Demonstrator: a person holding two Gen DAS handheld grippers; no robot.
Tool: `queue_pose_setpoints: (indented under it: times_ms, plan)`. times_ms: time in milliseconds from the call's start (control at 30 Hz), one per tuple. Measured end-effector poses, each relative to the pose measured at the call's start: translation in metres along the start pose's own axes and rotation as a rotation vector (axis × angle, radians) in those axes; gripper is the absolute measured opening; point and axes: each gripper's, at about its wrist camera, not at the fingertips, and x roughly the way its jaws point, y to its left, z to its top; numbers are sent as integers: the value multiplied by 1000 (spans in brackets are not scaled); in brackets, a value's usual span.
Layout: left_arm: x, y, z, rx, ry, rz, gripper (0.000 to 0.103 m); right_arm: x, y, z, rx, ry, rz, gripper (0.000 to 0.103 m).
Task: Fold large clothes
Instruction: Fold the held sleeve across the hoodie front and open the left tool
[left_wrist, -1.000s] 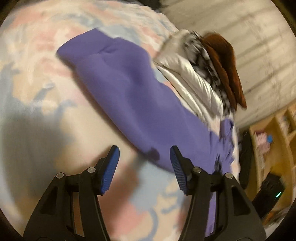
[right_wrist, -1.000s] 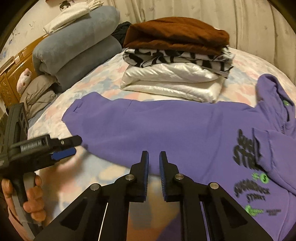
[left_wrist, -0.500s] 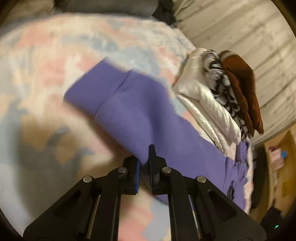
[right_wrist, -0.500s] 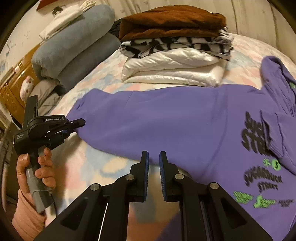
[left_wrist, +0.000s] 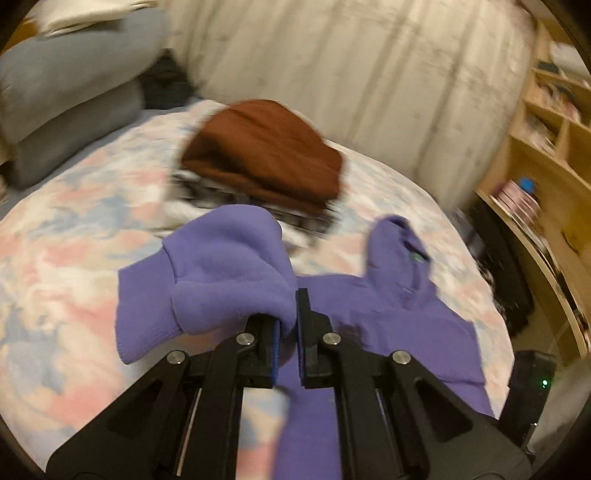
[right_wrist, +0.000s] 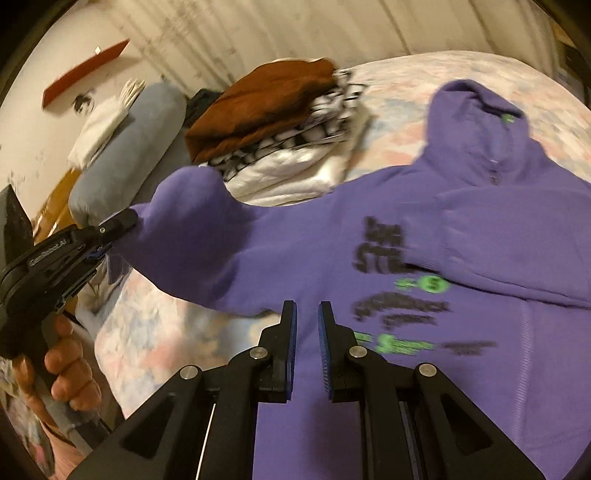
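The left gripper (left_wrist: 287, 328) has its jaws clamped on the purple sleeve (left_wrist: 225, 280) of the hoodie (right_wrist: 424, 266); the cloth bunches over the left pad and fills the narrow slot between the two blue pads. The jaws have just been closing, and the sleeve is caught between them. From the right wrist view the same gripper (right_wrist: 110, 236) shows at the left edge, gripped by a hand (right_wrist: 55, 373), with the sleeve lifted off the bed (right_wrist: 155, 332) and stretched from the jaws toward the hoodie's body.

The right gripper (right_wrist: 306, 321) has its jaws drawn nearly together, with only a thin gap between the pads. It sits over the hoodie's lower front, and no cloth can be seen between the pads; whether they pinch the hem below cannot be told.

The hoodie lies spread on the bed, chest up, its black and green print (right_wrist: 402, 295) just beyond the right jaws and its hood (right_wrist: 476, 114) at the far end. The other sleeve (right_wrist: 509, 243) is folded across the chest.

Beyond the hoodie's raised sleeve stands a stack of folded clothes (right_wrist: 280, 136): brown on top, a black-and-white pattern under it, white at the bottom. Left of the stack lie grey rolled bedding (right_wrist: 133, 147) and a white cloth (right_wrist: 99, 129) on top of it. Behind the stack hangs a pale curtain (left_wrist: 351, 74), and right of the hoodie, past the bed's edge, stand wooden shelves (left_wrist: 554, 133).
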Motion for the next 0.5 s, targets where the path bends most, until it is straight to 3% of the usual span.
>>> queue_pose_setpoints:
  times_ms: [133,267,333,400,500]
  plan:
    - [27,-71,-18,72,60,-57,5,-42,-49,-6,84,-25,-4,12]
    - [60,-126,-42,137,134,-72,5,-72,-93,-11,119,-7,-79,13]
    - [75,-153,-59,178,175,-72,5,-82,-115,-12,129,8,-92,18]
    - [90,-175,-74,225,206,-66,5,-89,-135,-14,149,17,-103,39]
    - [106,-193,-100,292,247,-63,5,-98,-162,-20,181,23,-125,43]
